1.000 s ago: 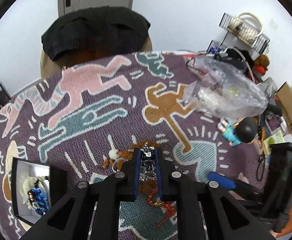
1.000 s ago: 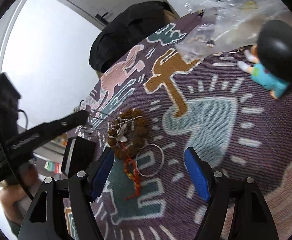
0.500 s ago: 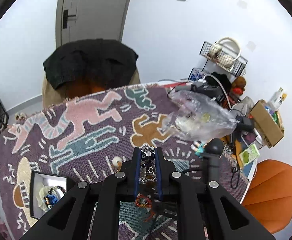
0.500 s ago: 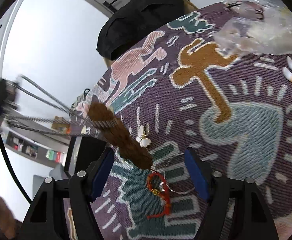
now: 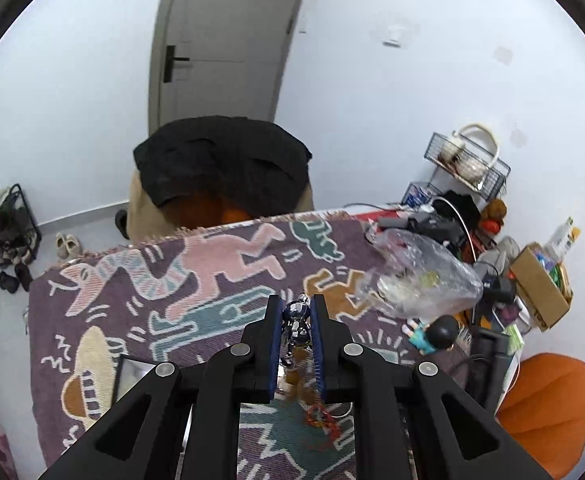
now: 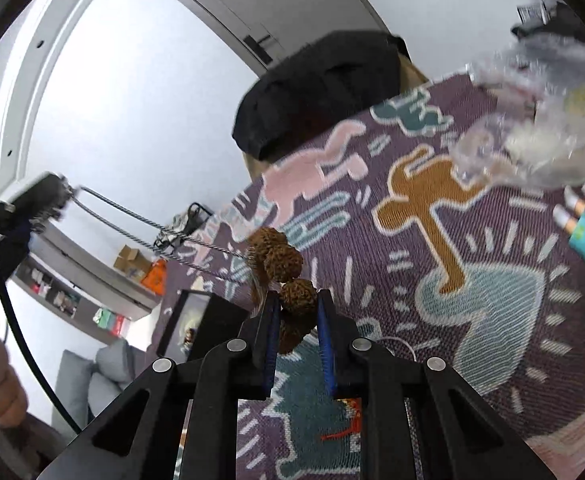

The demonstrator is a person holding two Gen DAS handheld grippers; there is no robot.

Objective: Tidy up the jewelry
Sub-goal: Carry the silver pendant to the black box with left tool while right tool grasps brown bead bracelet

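Both grippers have gone up since a second ago, and the tangled jewelry has come up off the blanket with them. The brown bead bracelet [image 6: 288,280] hangs in the air, and the right gripper [image 6: 298,320] is closing its blue pads on the lowest beads, which sit right between them. A silver chain [image 6: 140,220] runs tight from the beads across to the left gripper [image 5: 297,332], which is nearly shut and pinches the chain's shiny metal charm [image 5: 298,320]. Below, the red string bracelet [image 5: 322,420] lies on the patterned blanket [image 5: 212,264], and a thin ring lies beside it. The open black jewelry box [image 5: 132,376] sits near the left edge. I think the step is pulling the chain free of the beads. Next, pull the two apart slowly so nothing snaps.
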